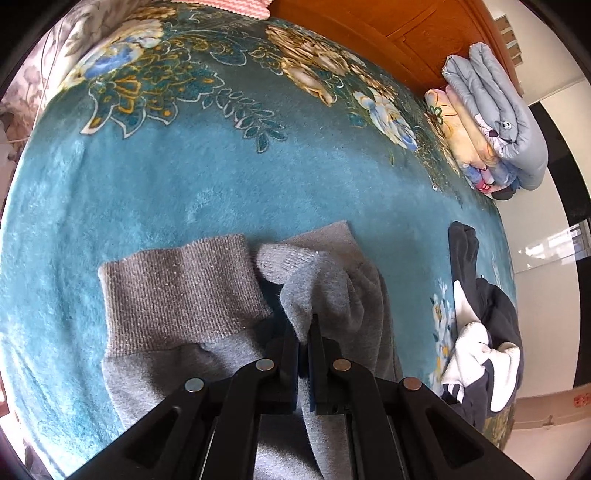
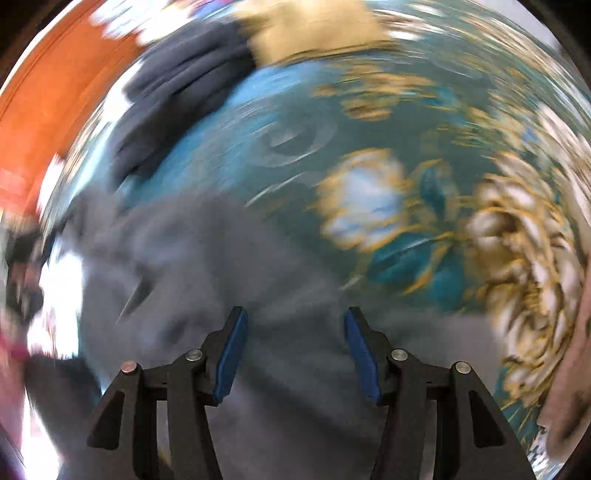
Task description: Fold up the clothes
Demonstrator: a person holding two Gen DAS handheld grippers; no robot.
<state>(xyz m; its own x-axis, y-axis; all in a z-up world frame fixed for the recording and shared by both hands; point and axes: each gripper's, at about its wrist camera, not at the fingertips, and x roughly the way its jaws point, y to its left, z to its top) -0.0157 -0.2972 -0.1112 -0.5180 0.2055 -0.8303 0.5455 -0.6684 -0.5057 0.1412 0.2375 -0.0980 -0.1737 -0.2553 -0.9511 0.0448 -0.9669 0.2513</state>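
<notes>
Item: grey garment [image 1: 177, 295], a soft fleece piece with a ribbed cuff, spread on a teal floral blanket [image 1: 184, 177] that covers the bed. Location relative to tooling: directly beneath and ahead of the left gripper [image 1: 303, 332], whose jaws are pressed together on a raised fold of the grey cloth; the ribbed cuff is laid flat just to the left of the fingertips, and a rounded second fold is seen just beyond them. In the right wrist view, heavily blurred, the same grey garment [image 2: 207, 266] is found under and ahead of the right gripper [image 2: 295, 321], whose blue-padded jaws are held spread apart with nothing pinched between them; whether the pads touch the cloth cannot be told. Associated items: a dark and white garment [image 1: 480, 332] heaped at the blanket's right edge, well apart from the grey piece; a stack of folded bedding [image 1: 491, 122] at the far right corner, against an orange wooden headboard [image 1: 388, 33].
</notes>
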